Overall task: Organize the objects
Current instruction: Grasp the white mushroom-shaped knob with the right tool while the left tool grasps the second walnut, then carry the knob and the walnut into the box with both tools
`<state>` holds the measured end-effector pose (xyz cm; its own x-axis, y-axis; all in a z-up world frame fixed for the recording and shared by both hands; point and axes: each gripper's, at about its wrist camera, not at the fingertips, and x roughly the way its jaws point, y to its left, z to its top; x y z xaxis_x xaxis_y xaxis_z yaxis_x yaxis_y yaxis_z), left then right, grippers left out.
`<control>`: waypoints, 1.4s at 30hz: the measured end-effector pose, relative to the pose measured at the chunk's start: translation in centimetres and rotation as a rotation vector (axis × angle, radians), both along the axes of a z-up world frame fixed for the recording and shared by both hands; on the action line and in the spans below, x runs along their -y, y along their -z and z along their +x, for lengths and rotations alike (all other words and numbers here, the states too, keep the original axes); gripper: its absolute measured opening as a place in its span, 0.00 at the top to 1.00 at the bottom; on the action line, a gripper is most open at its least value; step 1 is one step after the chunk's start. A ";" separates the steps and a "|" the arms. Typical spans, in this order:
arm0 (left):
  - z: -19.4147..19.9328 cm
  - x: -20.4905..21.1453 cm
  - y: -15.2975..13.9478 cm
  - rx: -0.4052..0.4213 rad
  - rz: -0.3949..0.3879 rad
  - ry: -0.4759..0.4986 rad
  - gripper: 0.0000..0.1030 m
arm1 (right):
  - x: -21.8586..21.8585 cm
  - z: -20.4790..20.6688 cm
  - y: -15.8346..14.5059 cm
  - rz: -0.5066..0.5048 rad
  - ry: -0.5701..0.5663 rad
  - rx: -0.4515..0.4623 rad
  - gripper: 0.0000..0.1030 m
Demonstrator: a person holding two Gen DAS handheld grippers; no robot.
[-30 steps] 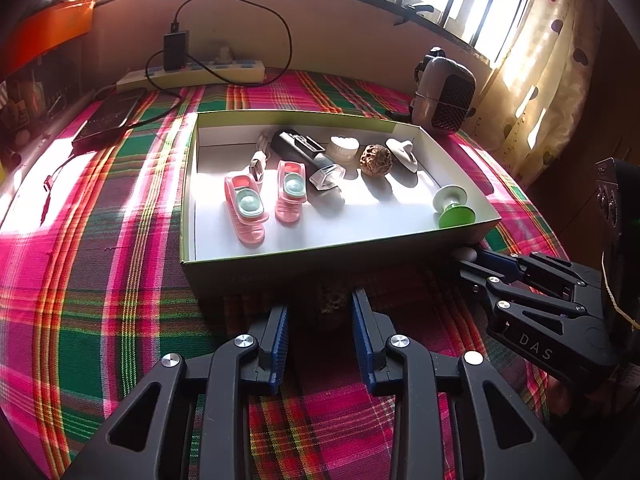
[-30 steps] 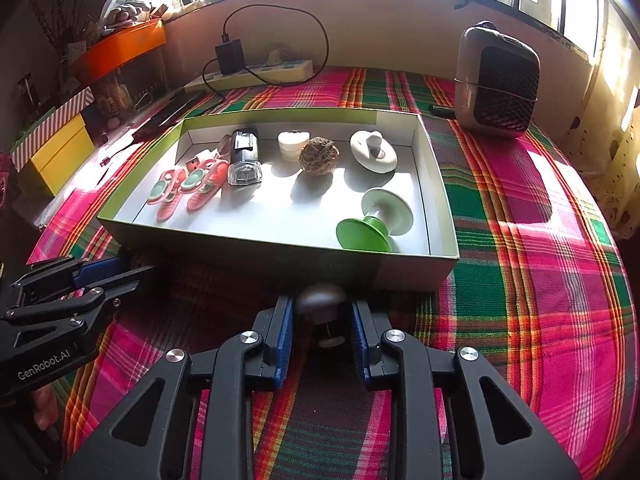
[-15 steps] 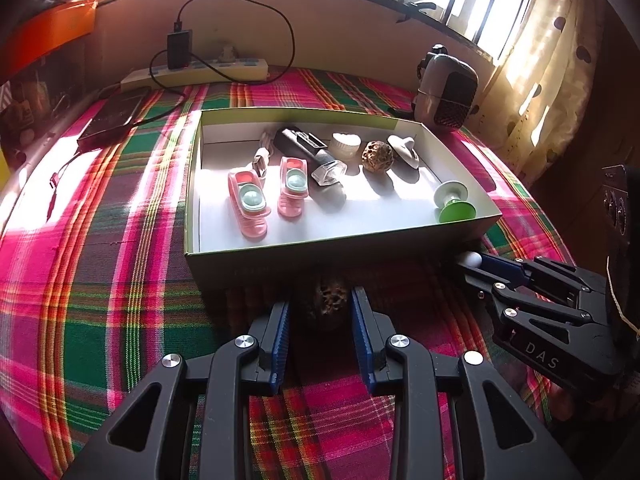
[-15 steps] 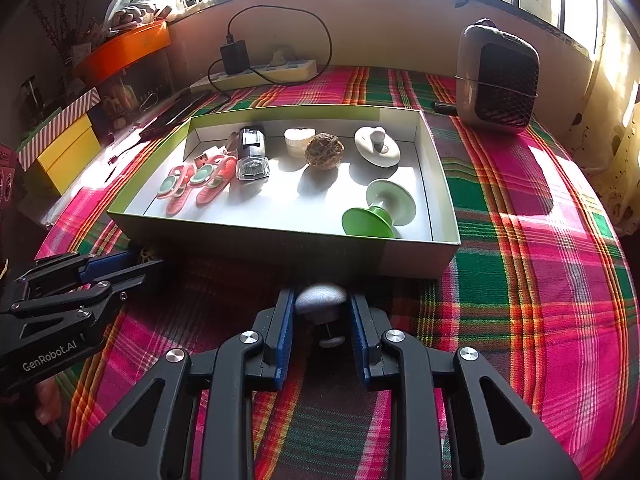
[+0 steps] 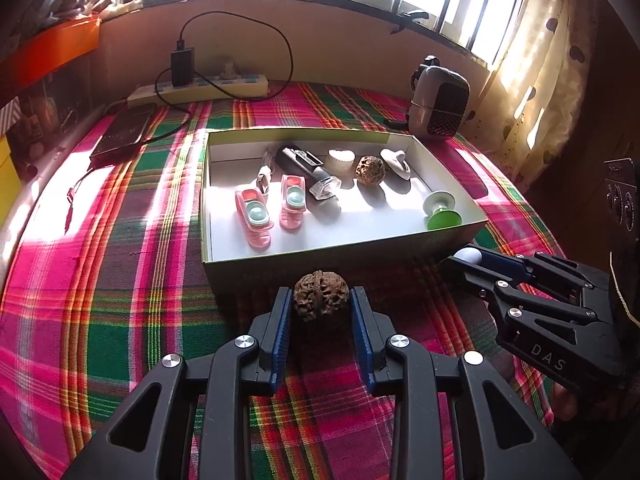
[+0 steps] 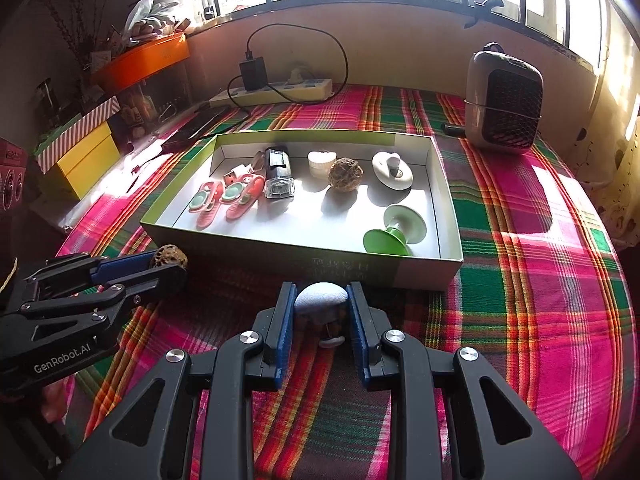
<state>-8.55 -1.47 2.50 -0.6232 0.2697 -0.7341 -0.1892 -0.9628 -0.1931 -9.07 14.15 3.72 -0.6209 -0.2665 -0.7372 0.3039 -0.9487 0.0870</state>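
Note:
My left gripper (image 5: 320,300) is shut on a brown walnut (image 5: 321,295) and holds it above the plaid cloth, just in front of the open box (image 5: 340,258). My right gripper (image 6: 320,302) is shut on a white round-topped piece (image 6: 320,297), also in front of the box's near wall (image 6: 312,258). Inside the box lie two pink clips (image 5: 272,212), a black and clear device (image 5: 310,170), a white cap (image 5: 340,160), a second walnut (image 5: 370,169), a white suction piece (image 5: 396,162) and a green and white suction cup (image 5: 440,210).
A small heater (image 6: 506,106) stands at the back right. A power strip (image 6: 276,90) with charger and cable lies by the far wall, a dark phone (image 5: 122,134) at the left. Coloured boxes (image 6: 86,148) stand at the left edge.
Both grippers have risen and drawn back from the box with their objects. The walnut and the white piece now show above the box's near wall instead of in its shadow.

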 end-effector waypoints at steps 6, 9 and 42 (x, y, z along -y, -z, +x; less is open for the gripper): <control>0.2 0.1 -1.4 -0.031 0.002 -0.002 0.74 | 0.0 0.0 -1.4 -0.020 -0.019 -0.027 0.74; -0.1 0.2 -1.9 -0.038 0.004 -0.004 0.74 | 0.1 -0.2 -2.1 -0.018 -0.021 -0.047 0.74; -7.1 -3.0 -0.4 -0.003 -0.010 0.048 0.74 | -0.4 -9.5 -1.0 0.009 -0.035 0.012 0.74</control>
<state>-15.69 1.52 2.93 -0.6122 0.2918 -0.7349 -0.2355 -0.9545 -0.1828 -18.57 14.56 4.71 -0.6028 -0.2807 -0.7469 0.3356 -0.9384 0.0818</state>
